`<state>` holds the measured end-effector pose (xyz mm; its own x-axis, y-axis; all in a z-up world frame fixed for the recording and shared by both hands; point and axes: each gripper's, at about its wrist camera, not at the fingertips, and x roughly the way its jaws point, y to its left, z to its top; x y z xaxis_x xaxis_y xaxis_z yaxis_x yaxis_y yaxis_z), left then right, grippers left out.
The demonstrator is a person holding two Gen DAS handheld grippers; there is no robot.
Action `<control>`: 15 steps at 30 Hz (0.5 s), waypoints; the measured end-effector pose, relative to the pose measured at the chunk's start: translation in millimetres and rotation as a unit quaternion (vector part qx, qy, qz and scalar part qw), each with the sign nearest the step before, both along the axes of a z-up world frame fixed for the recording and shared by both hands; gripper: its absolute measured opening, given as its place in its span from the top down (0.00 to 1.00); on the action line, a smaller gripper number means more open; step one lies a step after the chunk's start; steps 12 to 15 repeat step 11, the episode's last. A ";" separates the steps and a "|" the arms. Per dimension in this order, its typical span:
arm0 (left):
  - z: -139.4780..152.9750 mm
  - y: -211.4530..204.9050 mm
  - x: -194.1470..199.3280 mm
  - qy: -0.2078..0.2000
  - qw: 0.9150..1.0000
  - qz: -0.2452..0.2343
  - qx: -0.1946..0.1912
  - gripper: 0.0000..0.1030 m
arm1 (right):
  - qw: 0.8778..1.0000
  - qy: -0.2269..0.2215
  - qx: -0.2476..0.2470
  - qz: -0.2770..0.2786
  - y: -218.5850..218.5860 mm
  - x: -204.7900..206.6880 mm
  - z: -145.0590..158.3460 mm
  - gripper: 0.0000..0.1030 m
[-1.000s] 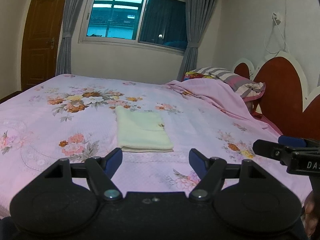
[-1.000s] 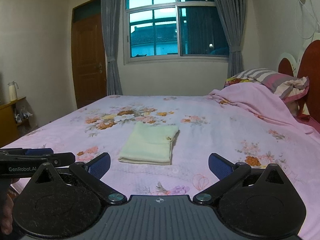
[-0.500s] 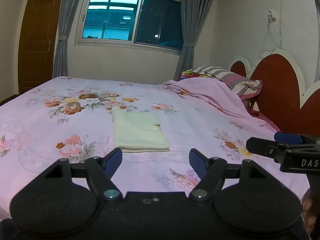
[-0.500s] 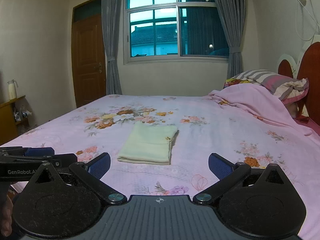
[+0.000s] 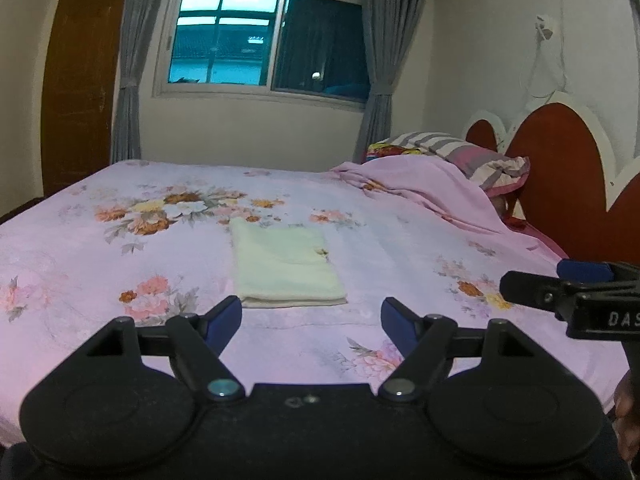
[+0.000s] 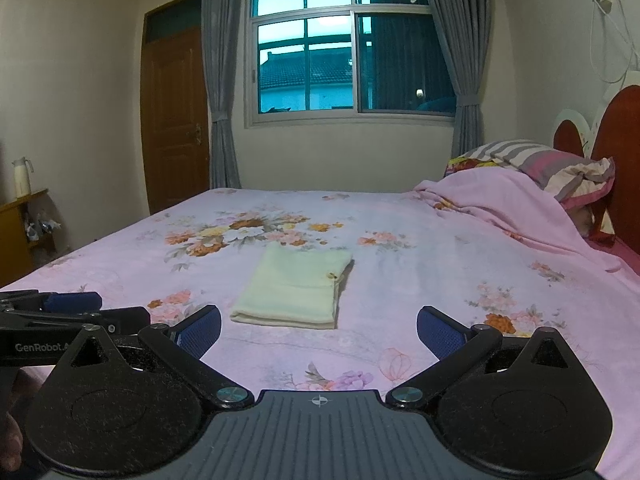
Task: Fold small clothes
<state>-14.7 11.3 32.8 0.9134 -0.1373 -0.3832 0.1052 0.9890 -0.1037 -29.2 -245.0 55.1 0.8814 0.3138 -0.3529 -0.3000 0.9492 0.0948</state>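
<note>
The pale yellow folded cloth (image 5: 286, 266) lies flat on the floral pink bed (image 5: 400, 248), unmoved. Short of it, the left gripper (image 5: 311, 318) is opening, empty; the right gripper (image 6: 319, 330) stays wide, empty. Folding looks finished.

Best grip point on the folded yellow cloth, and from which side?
Take the folded yellow cloth by its near right corner, coming in low from the near side: the layered edges show along its right side, and it lies flat on the bedspread.
</note>
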 end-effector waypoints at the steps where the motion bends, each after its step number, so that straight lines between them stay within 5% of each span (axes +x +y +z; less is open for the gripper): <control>1: 0.6 -0.5 -1.1 -0.004 1.000 0.002 0.001 0.26 | 1.000 0.001 0.000 0.000 0.6 0.9 -0.2 0.00; 15: 5.2 -2.9 -7.3 -0.026 0.999 -0.013 -0.016 0.25 | 1.000 0.005 -0.004 -0.007 2.3 1.5 -1.7 0.00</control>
